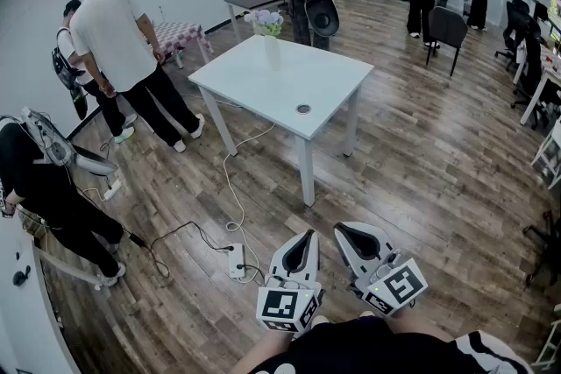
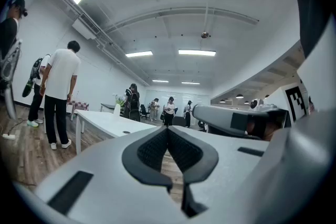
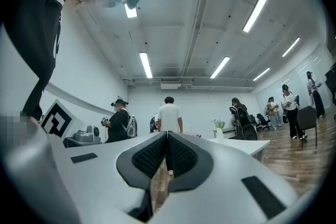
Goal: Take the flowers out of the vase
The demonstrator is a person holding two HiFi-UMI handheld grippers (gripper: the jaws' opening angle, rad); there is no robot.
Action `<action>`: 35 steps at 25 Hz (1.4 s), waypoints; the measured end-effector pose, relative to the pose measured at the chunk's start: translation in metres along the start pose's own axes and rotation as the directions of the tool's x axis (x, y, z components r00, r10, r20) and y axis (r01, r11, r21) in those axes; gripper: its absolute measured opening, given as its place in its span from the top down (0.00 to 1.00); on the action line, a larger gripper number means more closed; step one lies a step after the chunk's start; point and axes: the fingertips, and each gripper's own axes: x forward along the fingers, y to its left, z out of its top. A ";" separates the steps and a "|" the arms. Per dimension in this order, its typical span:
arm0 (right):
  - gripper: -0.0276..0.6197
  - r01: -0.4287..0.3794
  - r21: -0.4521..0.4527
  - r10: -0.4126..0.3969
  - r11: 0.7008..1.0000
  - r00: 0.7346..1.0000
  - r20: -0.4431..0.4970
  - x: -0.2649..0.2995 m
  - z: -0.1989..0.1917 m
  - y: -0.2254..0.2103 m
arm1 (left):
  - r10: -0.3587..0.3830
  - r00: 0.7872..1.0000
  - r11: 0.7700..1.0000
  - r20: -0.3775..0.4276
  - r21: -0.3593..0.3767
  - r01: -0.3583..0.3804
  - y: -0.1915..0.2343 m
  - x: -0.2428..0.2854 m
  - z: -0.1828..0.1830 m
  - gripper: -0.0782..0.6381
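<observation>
Pale flowers (image 1: pixel 265 20) stand in a white vase (image 1: pixel 273 51) near the far edge of a white table (image 1: pixel 263 83) in the head view. Both grippers are held close to my body, well short of the table. My left gripper (image 1: pixel 308 235) is shut with nothing between its jaws, and so is my right gripper (image 1: pixel 341 229). In the left gripper view the shut gripper (image 2: pixel 168 129) points level past the table (image 2: pixel 105 121), with the vase (image 2: pixel 117 109) small and far off. The right gripper view shows its gripper (image 3: pixel 167 134) shut, the flowers (image 3: pixel 218 124) distant at right.
A small round object (image 1: pixel 303 109) lies on the table's near side. A power strip (image 1: pixel 237 261) and cables run over the wooden floor between me and the table. Several people stand at the left and at the back. A black chair (image 1: pixel 448 28) stands at right.
</observation>
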 end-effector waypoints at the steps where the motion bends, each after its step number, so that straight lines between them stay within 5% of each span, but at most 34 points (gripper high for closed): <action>1: 0.93 -0.001 -0.001 0.001 1.000 1.000 -0.001 -0.001 -0.001 0.001 | 0.000 1.000 1.000 0.002 0.000 0.000 -0.001 -0.001 -0.001 0.89; 35: 0.93 0.051 0.033 -0.051 0.998 0.998 0.019 0.009 -0.006 0.006 | -0.035 0.999 0.999 0.002 -0.030 0.035 0.016 -0.003 -0.007 0.89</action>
